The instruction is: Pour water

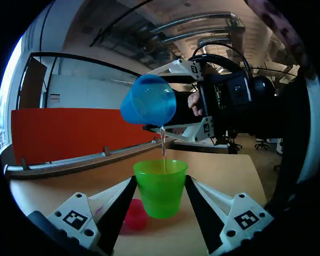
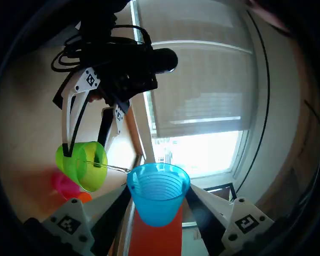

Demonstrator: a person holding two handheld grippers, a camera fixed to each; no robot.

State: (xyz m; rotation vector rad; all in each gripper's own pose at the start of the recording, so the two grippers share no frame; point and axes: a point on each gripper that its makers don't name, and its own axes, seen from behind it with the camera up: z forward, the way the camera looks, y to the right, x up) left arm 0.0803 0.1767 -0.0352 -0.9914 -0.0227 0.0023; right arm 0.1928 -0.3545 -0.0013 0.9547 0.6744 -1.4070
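Note:
A green cup (image 1: 161, 187) stands upright between the fingers of my left gripper (image 1: 161, 194), which is shut on it above the wooden table (image 1: 228, 170). Above it my right gripper (image 1: 158, 102) holds a blue cup (image 1: 148, 100) tipped over, and a thin stream of water (image 1: 163, 147) falls from its rim into the green cup. In the right gripper view the blue cup (image 2: 158, 198) sits clamped between the fingers of the right gripper (image 2: 158, 200). There the green cup (image 2: 82, 165) shows in the left gripper (image 2: 84, 160), with the water stream (image 2: 115, 168) running across to it.
A pink cup (image 1: 135, 214) rests on the table just left of the green cup; the pink cup (image 2: 62, 183) also shows with something orange (image 2: 84, 197) beside it. An orange partition (image 1: 74, 132) runs behind the table. Office chairs (image 1: 260, 145) stand at the far right.

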